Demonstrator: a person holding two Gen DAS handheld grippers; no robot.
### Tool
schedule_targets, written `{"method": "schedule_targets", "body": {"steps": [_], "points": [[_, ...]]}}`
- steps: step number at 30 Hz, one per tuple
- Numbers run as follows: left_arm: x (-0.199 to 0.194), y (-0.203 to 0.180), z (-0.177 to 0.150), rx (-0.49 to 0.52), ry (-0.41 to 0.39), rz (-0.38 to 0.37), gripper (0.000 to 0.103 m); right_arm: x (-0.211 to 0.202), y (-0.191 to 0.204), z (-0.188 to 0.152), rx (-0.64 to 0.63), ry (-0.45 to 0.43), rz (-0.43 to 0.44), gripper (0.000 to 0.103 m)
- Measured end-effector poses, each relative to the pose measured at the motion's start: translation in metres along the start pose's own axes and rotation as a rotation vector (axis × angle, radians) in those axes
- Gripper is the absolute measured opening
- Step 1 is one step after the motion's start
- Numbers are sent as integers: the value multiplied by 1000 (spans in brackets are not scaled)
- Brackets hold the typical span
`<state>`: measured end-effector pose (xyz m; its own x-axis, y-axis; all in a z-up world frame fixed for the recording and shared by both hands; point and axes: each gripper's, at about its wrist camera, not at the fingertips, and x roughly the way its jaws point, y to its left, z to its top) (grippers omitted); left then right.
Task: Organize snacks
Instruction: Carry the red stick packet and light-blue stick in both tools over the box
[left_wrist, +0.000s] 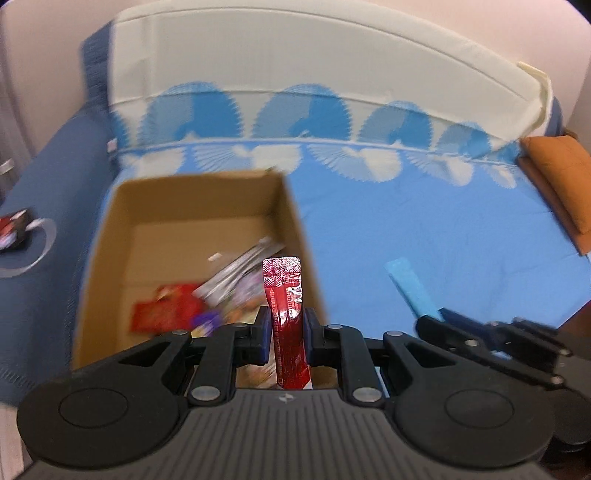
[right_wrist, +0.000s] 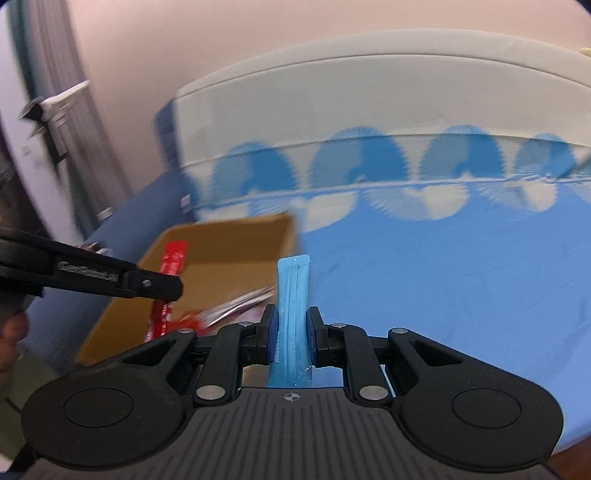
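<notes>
Risks first. Red stick packet (left_wrist: 286, 314) pinched only near its lower half by left gripper (left_wrist: 286, 332); long free top standing well above the fingers (left_wrist: 263, 334), so could swing or slide out, judged from the narrow hold on a slick foil wrapper. Same for blue stick packet (right_wrist: 293, 314) in right gripper (right_wrist: 291, 334): thin, smooth, upright, tall end unsupported. Could drop onto the bedsheet (left_wrist: 443, 236) instead of into the cardboard box (left_wrist: 110, 221). Blue packet sits over bare sheet, right of the box, so an early release would likely miss. Both grippers close side by side near the box; a clash between them looks possible if both go for the opening together. Box wall thin, rim could be knocked and the box shoved along the soft bed. Heavy blur, exact gaps hard to judge.

Positions. Left fingers pressed together on the red packet, packet upright between the pads, lower end running down toward the gripper body, top end above the box's right half. Right fingers pressed together on the blue packet, same upright pose, just right of the box's near right corner. Other snack packets (left_wrist: 207, 299) already inside the box, red and silver-purple wrappers on its floor. Small red-black pack (left_wrist: 13, 227) left of the box, outside it, on the dark blue cloth.
</notes>
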<state>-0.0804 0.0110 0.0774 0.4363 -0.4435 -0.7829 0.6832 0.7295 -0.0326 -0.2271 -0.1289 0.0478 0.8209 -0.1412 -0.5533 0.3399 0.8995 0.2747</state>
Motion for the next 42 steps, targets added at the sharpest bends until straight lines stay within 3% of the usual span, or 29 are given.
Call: {"method": "schedule_targets", "body": {"steps": [7,12,27,42], "points": [[-40,65,-60,-81,7,86,19,-20,67,-26,-86,33,64,18],[-59,89,-84,-145,1,93,19,-31,96,-39,-140,41,78,18],[-74,89,-96,-171,-37,53,19,-50,114,-49,-193,11,50,18],[-69,89,-95,-176,-19,51,19,-47,113,-49,-189,24,55,19]]}}
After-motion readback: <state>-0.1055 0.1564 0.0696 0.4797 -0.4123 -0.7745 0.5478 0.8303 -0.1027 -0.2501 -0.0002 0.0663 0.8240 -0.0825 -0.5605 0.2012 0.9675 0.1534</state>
